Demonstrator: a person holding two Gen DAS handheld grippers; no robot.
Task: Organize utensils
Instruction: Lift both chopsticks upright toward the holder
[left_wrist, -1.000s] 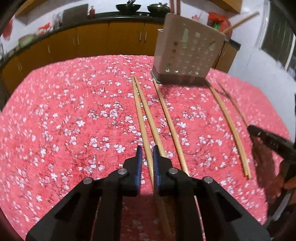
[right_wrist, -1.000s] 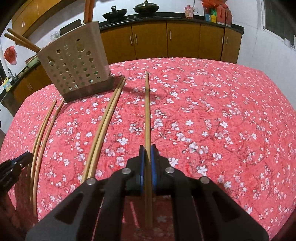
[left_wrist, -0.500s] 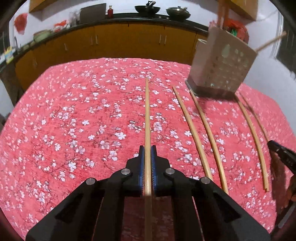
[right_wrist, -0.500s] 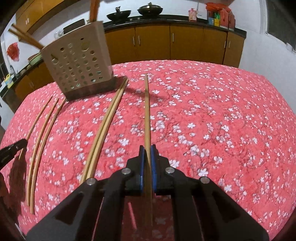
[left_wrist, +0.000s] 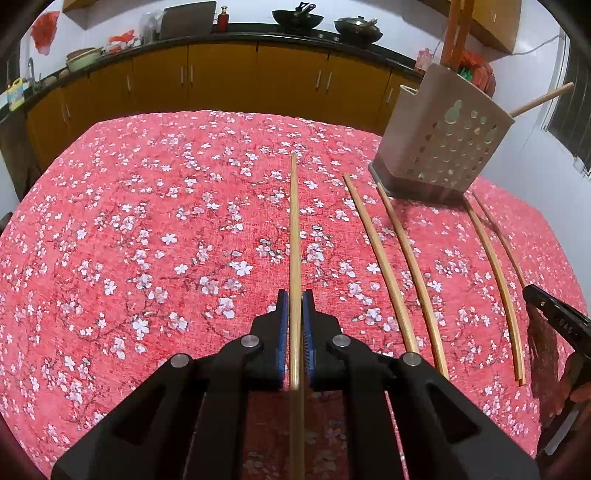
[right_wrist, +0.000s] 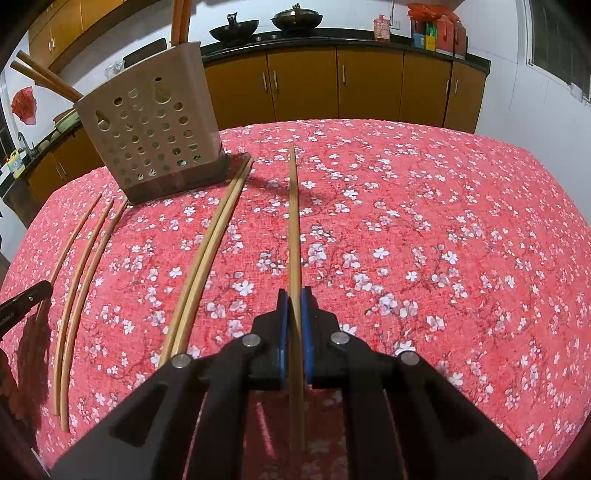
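Note:
My left gripper is shut on a wooden chopstick that points straight ahead over the red floral tablecloth. My right gripper is shut on another chopstick in the same way. A beige perforated utensil holder with several chopsticks standing in it sits at the far side of the table; the right wrist view has the holder at upper left. Loose chopsticks lie on the cloth between the two grippers, a touching pair closest to the right one.
Another pair of loose chopsticks lies further right, near the right gripper's tip. The left gripper's tip shows at the left edge of the right wrist view. Wooden cabinets and a counter with pans stand behind the table.
The left gripper has taken one chopstick from the lying pair and shifted left, so the holder now sits to the right in its view. The right gripper has hardly moved.

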